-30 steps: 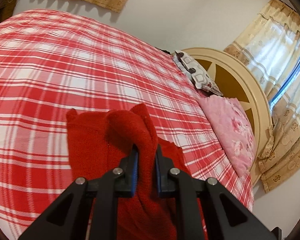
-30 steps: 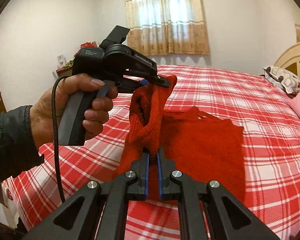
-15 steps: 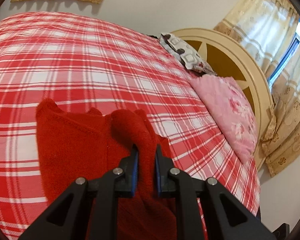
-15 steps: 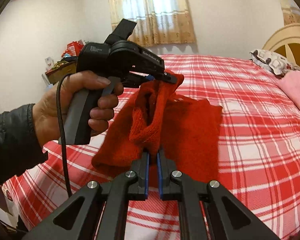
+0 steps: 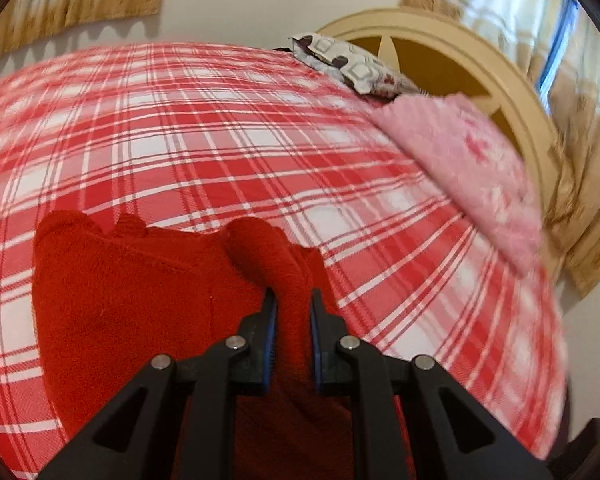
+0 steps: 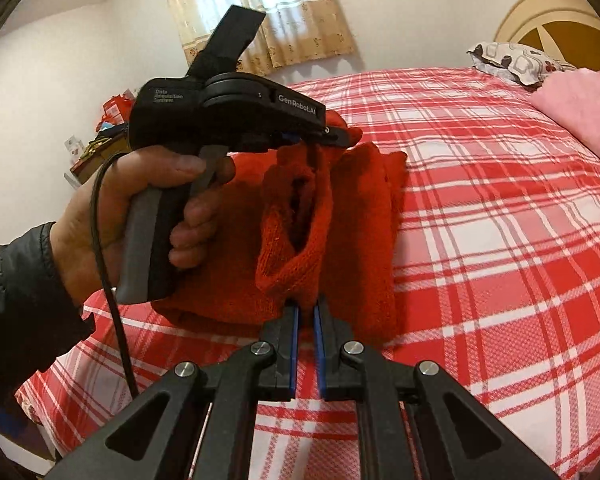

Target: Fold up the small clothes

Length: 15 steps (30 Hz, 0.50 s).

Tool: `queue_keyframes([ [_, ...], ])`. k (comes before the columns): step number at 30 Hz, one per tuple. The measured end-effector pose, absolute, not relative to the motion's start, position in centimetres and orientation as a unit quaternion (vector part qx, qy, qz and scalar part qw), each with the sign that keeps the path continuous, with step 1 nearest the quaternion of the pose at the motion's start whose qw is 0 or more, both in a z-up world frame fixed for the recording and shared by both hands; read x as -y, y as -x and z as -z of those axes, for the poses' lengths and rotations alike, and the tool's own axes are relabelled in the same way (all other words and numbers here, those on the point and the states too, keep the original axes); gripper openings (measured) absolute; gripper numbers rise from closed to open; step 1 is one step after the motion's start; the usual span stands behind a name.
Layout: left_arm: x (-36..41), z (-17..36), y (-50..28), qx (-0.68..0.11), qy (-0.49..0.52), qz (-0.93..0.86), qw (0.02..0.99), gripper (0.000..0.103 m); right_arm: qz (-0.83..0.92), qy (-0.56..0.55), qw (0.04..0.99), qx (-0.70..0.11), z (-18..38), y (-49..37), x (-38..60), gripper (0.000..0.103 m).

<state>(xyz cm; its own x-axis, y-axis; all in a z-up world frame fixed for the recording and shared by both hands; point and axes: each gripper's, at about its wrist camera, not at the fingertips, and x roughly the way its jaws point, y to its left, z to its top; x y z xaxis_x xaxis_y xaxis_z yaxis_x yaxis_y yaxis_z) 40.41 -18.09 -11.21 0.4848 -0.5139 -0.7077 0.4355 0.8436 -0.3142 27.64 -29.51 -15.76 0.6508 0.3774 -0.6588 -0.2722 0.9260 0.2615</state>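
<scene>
Red knitted sweater lies on the plaid bed, and every place below is given relative to that sweater. You hold one raised strip of it, stretched between your two tools.

Your right gripper sits at the sweater's near edge, closest to you. Its jaws are pressed almost fully together, pinching the lower end of the strip.

Your left gripper is at the far end of the same strip, higher up and further across the garment. Your left hand wraps its grey handle, to the left of the sweater. In its own view the left gripper has its jaws nearly closed on a thick roll of red knit.

The strip's long axis runs straight from one pair of jaws to the other, away from you, toward the bed's headboard side. The rest of the sweater lies flat on the bed, to the right of and beneath the strip.

The fold probably depends on carrying both ends sideways together, keeping that line taut. Neither hand is nearer; each already holds its own end.

Pink pillow rests well beyond the sweater, to its right.
</scene>
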Motion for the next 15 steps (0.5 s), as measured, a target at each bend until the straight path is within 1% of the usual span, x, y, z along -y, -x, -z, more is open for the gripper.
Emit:
queue_keyframes([
  [2, 18.9, 11.1, -39.7, -0.419, 0.020, 0.278, 0.864, 0.018, -0.177, -0.090, 0.901, -0.385, 16.1, -27.7, 30.5, 0.006],
  [3, 19.1, 10.8, -39.2, -0.413, 0.010, 0.281, 0.866, 0.021, -0.176, -0.099, 0.899, -0.388, 16.3, -27.8, 30.9, 0.006],
  [4, 19.1, 10.5, -38.8, -0.404, 0.002, 0.282, 0.871, 0.025, -0.173, -0.106, 0.898, -0.390, 16.5, -27.8, 31.3, 0.006],
  [5, 18.9, 9.8, -37.9, -0.386, -0.008, 0.283, 0.878, 0.026, -0.172, -0.112, 0.897, -0.392, 16.6, -27.8, 31.6, 0.006],
  [6, 18.6, 9.4, -37.4, -0.375, -0.014, 0.286, 0.882, 0.031, -0.175, -0.120, 0.895, -0.393, 16.7, -27.9, 31.9, 0.007],
  [7, 18.2, 8.9, -36.6, -0.363, -0.020, 0.287, 0.886, 0.044, -0.178, -0.131, 0.892, -0.394, 16.8, -27.9, 32.2, 0.008],
  [8, 17.3, 8.4, -35.6, -0.348, -0.022, 0.282, 0.894, 0.052, -0.175, -0.138, 0.892, -0.392, 16.8, -27.8, 32.4, 0.012],
  [9, 16.1, 8.0, -34.5, -0.328, -0.019, 0.274, 0.904, 0.068, -0.168, -0.144, 0.893, -0.392, 16.7, -27.8, 32.8, 0.025],
  [10, 15.0, 8.0, -33.4, -0.312, -0.021, 0.264, 0.912, 0.074, -0.161, -0.155, 0.894, -0.389, 16.6, -27.6, 33.2, 0.033],
  [11, 14.0, 8.2, -32.6, -0.302, -0.028, 0.250, 0.919, 0.076, -0.159, -0.168, 0.895, -0.382, 16.4, -27.3, 33.7, 0.046],
  [12, 13.5, 8.4, -32.1, -0.298, -0.036, 0.239, 0.924, 0.079, -0.155, -0.179, 0.898, -0.371, 16.0, -27.0, 34.2, 0.049],
  [15, 10.8, 10.2, -30.1, -0.285, -0.063, 0.200, 0.935, 0.079, -0.140, -0.171, 0.916, -0.334, 14.1, -26.7, 34.4, 0.049],
])
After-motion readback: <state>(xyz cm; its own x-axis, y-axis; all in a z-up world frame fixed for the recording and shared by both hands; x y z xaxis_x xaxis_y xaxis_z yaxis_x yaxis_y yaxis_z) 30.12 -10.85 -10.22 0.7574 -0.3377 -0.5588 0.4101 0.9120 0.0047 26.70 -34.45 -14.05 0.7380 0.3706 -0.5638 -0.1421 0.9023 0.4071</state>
